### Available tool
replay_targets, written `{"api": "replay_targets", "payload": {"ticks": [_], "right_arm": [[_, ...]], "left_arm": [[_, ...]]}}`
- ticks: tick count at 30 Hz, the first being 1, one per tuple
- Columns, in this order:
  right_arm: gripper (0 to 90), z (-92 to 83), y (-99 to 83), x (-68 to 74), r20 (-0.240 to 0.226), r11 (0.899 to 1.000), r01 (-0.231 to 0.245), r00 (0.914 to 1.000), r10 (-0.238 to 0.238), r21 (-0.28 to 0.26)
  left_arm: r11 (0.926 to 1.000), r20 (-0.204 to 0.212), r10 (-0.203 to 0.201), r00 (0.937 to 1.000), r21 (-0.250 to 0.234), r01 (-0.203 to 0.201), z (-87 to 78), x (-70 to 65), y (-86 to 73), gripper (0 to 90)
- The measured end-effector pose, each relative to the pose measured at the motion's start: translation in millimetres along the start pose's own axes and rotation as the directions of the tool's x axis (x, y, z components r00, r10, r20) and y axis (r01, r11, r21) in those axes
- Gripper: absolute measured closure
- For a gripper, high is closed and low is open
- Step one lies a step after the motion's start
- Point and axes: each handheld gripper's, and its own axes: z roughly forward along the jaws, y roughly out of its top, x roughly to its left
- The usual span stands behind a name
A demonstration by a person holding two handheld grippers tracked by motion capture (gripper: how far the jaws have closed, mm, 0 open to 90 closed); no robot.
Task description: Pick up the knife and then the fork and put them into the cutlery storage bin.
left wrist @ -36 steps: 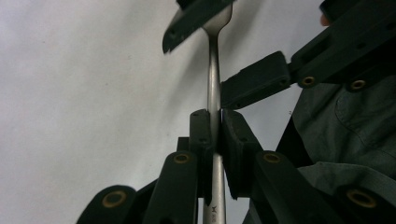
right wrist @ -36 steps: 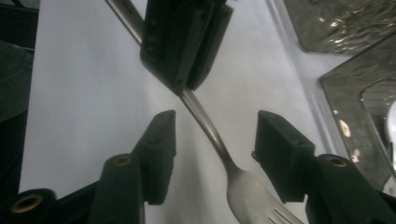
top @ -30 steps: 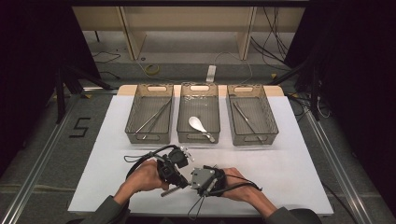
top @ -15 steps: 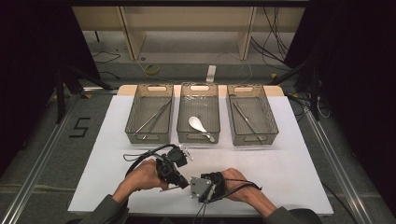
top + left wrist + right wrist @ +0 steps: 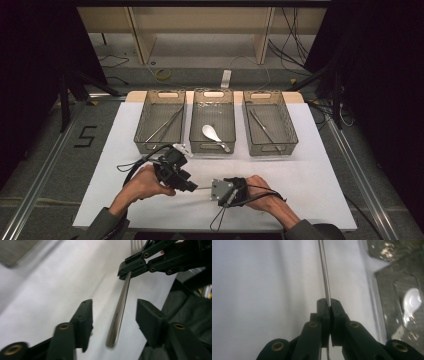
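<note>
A metal fork (image 5: 120, 307) lies level just above the white table cover, between my two grippers. My right gripper (image 5: 329, 301) is shut on its stem (image 5: 324, 270), near the tines (image 5: 136, 243). My left gripper (image 5: 113, 302) has just been opening: its jaws stand apart on either side of the fork's handle, and the pads do not touch it. In the high view the left gripper (image 5: 192, 187) and the right gripper (image 5: 212, 189) face each other near the table's front, with the fork (image 5: 202, 188) as a thin bar between them.
Three clear bins stand in a row behind the grippers: the left bin (image 5: 155, 146) holds long thin utensils, the middle bin (image 5: 212, 148) a white spoon (image 5: 212, 134), the right bin (image 5: 272, 149) another thin utensil. White cover (image 5: 310, 175) stretches to the right.
The left gripper's jaws opened and let go of the fork's handle, and that hand drew slightly away to the left. The right gripper closed on the fork and has stayed put.
</note>
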Motion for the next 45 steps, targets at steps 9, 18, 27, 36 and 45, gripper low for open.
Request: {"api": "replay_targets", "payload": {"ticks": [9,18,27,36,45], "right_arm": [[88.4,-9.9,-20.3,-23.5,0.064,0.99,-0.14,0.9882,0.139,0.022],[88.4,-20.2,-38.9,-42.7,0.118,0.963,-0.269,0.9563,0.267,0.002],[88.3,-34.8,-57.7,-58.0,0.141,0.924,-0.38,0.9136,0.382,-0.04],[88.3,-51.7,-76.7,-75.4,0.16,0.867,-0.491,0.852,0.498,-0.086],[88.3,-66.5,-98.4,-102.1,0.226,0.789,-0.605,0.7577,0.612,-0.111]], "left_arm": [[0.9871,-0.097,-0.039,0.9945,-0.159,0.023,-16.1,10.5,-9.9,29.0],[0.9594,-0.145,-0.093,0.985,-0.278,0.05,-27.4,16.7,-26.4,22.5],[0.9283,-0.172,-0.139,0.9753,-0.365,0.068,-27.2,23.6,-53.9,20.9],[0.8867,-0.183,-0.188,0.965,-0.454,0.086,-30.4,31.5,-73.0,19.3],[0.8724,-0.205,-0.208,0.9565,-0.481,0.087,-33.7,35.1,-81.4,17.0]]}}
